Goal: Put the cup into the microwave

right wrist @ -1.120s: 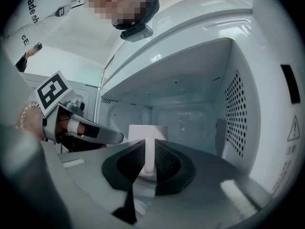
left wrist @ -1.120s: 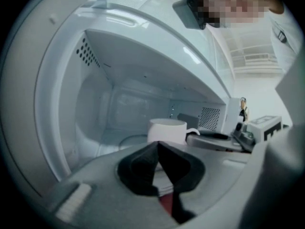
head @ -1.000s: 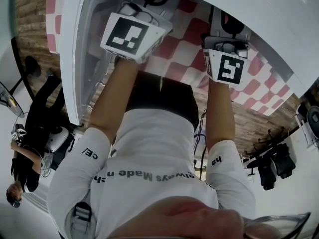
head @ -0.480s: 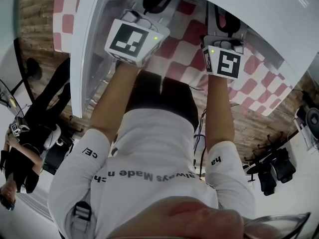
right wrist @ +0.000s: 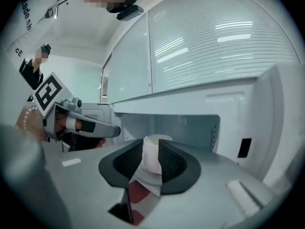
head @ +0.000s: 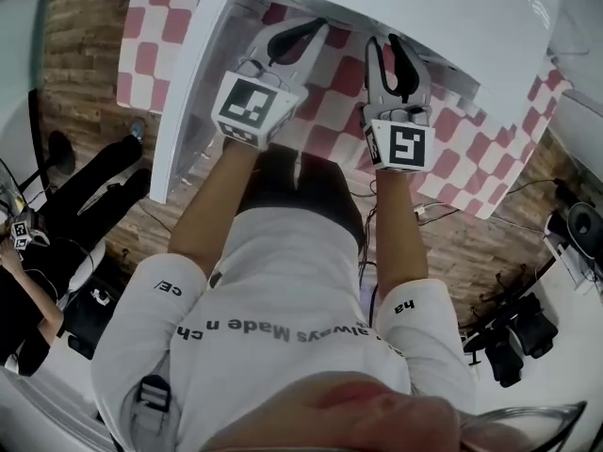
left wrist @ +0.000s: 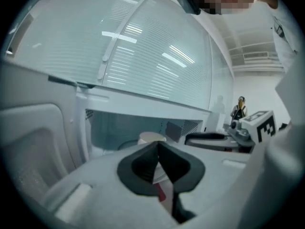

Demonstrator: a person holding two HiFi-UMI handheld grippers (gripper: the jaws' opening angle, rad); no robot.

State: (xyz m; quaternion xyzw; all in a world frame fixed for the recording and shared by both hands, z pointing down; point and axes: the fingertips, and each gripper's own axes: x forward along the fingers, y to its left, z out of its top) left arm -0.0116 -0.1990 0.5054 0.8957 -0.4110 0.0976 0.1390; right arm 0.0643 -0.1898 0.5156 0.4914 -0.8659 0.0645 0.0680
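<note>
A white paper cup (right wrist: 153,152) stands inside the open microwave (right wrist: 190,123), and shows as well in the left gripper view (left wrist: 151,138). My right gripper (right wrist: 151,149) is open in front of the cavity; its jaws have just been closing with nothing between them, and the cup shows through the gap, farther in. Beside it my left gripper (left wrist: 157,147) is shut and empty, its pads meeting. In the head view both grippers, left (head: 300,34) and right (head: 394,47), point at the microwave (head: 405,12) from just outside its mouth.
The microwave door (head: 184,92) hangs open at the left, close to my left gripper. A red and white checked cloth (head: 155,36) covers the table (head: 490,172). A seated person (head: 57,243) is at the far left; dark chairs (head: 518,318) stand at the lower right.
Both grippers have drawn back from the microwave toward the person and come closer together. More of the microwave's top and of the checked cloth shows now.
</note>
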